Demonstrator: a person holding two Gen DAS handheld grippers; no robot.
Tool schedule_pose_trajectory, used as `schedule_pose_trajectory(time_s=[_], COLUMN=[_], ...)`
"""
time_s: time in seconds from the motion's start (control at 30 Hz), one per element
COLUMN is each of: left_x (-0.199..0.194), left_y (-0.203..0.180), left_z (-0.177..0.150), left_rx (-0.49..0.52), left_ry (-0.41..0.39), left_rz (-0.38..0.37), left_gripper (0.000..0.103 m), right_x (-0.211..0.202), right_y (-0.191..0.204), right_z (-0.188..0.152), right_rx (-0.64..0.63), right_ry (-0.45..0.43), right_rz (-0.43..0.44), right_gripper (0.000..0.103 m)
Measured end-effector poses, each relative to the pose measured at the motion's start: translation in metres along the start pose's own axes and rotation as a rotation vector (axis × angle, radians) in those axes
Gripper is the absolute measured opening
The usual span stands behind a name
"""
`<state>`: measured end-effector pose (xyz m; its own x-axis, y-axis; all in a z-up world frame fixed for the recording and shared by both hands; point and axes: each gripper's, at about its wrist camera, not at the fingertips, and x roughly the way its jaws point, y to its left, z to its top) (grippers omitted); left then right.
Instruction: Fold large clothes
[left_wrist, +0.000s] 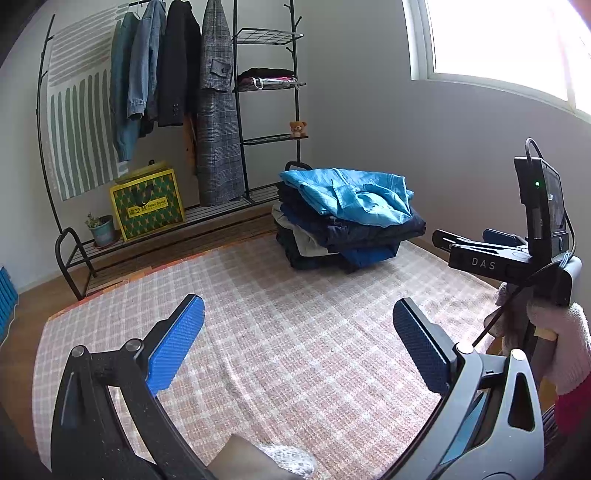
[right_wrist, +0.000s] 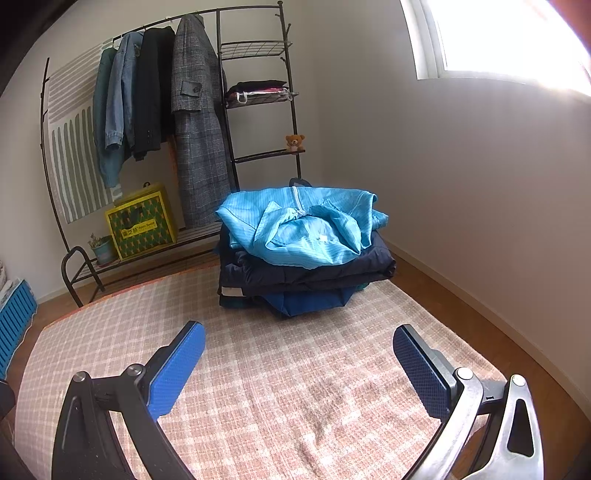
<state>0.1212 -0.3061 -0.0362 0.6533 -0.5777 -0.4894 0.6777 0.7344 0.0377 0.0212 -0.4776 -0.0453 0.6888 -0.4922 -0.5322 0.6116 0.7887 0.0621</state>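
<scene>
The main risk, as I judge it, is toppling the pile of clothes: the light blue garment lies crumpled on top of darker folded pieces, and pulling it by one edge could drag those off with it, or a single-layer pinch could slip free. The pile sits on the checked rug at about 12 o'clock from the right gripper and 1 o'clock from the left gripper. Both grippers hang above bare rug with fingers spread wide, holding and touching nothing. The top garment looks like a zipped jacket, though its crumpling makes that uncertain
</scene>
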Motion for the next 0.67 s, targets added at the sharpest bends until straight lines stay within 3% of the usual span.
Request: schedule_pose_trajectory(time_s=[0.67], left_x=[-0.0002], left_y=[0.0009], left_z=[-0.0042], left_rx=[0.002], left_ry=[-0.003], left_rz=[0.0], left_gripper=[0.103], right_x=[0.0015], right_y=[0.0031], right_z=[-0.0076], right_rx=[0.014], right_ry=[0.017], right_rz=[0.006], right_gripper=[0.103])
